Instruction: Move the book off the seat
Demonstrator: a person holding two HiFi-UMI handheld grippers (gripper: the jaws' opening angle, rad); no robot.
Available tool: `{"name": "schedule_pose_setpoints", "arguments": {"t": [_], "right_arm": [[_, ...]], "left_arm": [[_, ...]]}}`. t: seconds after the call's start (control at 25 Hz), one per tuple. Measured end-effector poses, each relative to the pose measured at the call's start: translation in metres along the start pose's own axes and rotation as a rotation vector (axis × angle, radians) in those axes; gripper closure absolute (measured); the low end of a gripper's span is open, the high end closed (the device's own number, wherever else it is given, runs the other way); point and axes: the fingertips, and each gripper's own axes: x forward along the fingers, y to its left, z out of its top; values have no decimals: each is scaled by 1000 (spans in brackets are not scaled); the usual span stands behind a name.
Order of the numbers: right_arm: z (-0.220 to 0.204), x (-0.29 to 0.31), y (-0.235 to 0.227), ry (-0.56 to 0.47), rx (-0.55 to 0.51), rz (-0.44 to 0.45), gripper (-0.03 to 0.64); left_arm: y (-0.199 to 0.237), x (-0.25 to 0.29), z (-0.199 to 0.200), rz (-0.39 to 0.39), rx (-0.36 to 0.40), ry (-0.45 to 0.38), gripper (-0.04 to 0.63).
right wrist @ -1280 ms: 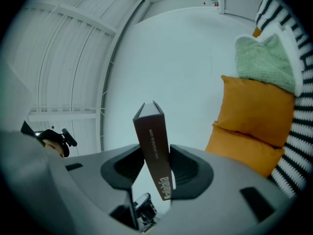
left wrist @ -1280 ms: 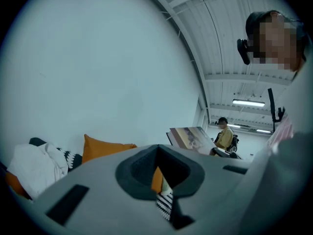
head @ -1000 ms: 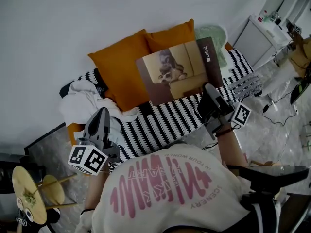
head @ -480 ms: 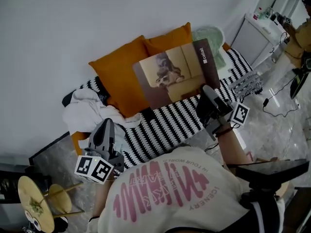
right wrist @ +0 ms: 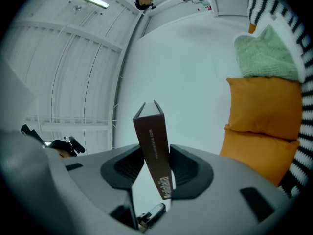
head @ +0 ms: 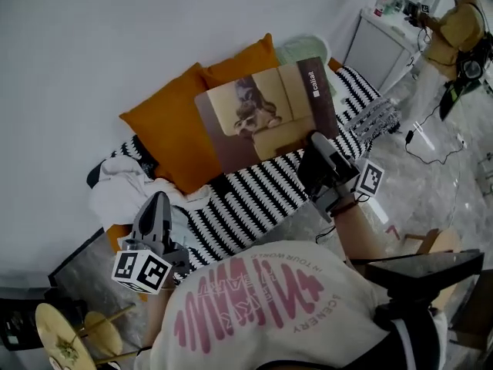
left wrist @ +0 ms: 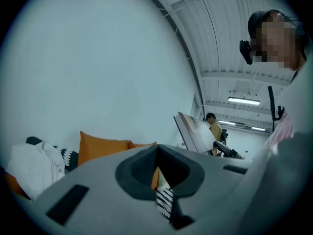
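1. The striped seat (head: 254, 195) is what carries things here. Along its back edge two orange cushions (head: 166, 133) lean against the wall, with a pale green cushion (head: 304, 48) at the seat's far end. A crumpled white cloth (head: 119, 195) lies heaped on the end nearest your left side.

2. The book (head: 266, 114) is off the seat. It hangs in the air above the seat's middle, in front of the orange cushions, with its cover tilted up toward you.

3. It is a large, thin hardback in dark brown. The cover carries a tan photograph of a figure on a sofa, with a short line of white lettering near one edge. The spine is the same brown with white print running along it.

4. Your right hand-held gripper (head: 317, 141) grasps the book. In the right gripper view both jaws press on the spine end, one on each cover, and the book stands up from between them.

5. Your left hand-held gripper (head: 158, 203) is clenched with nothing in it — the jaws meet on a thin slit. It hangs over the seat's near edge, just beside the white cloth.

6. Against the frame a second ago little has changed at the seat. The book keeps the same grip and the same tilt above it, and the left hand-held gripper stays by the cloth. Your head has turned, though — the seat now sits further left in view, and a person in yellow (head: 454, 29) beyond the seat's far end shows more fully.
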Motion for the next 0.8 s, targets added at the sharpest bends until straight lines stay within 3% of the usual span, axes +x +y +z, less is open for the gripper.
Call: {"name": "schedule_pose_setpoints", "arguments": {"t": [0.16,0.32,0.56,0.8], "right_arm": [[10,-35,15,-90,-52,-47,448],[26,-99,50,-163,-101,-56,448],[43,-173,74,-326,-182,-172,448],[39,-294,156,-490,-289,-193,448]], "left_arm": [[-21,33,4,-91,12,5,588],[-81,50,-13,-195,27,17,588],[-132,100,-41,-385,-26,124,588],[-254,80,-76,-594,19,173,588]]}}
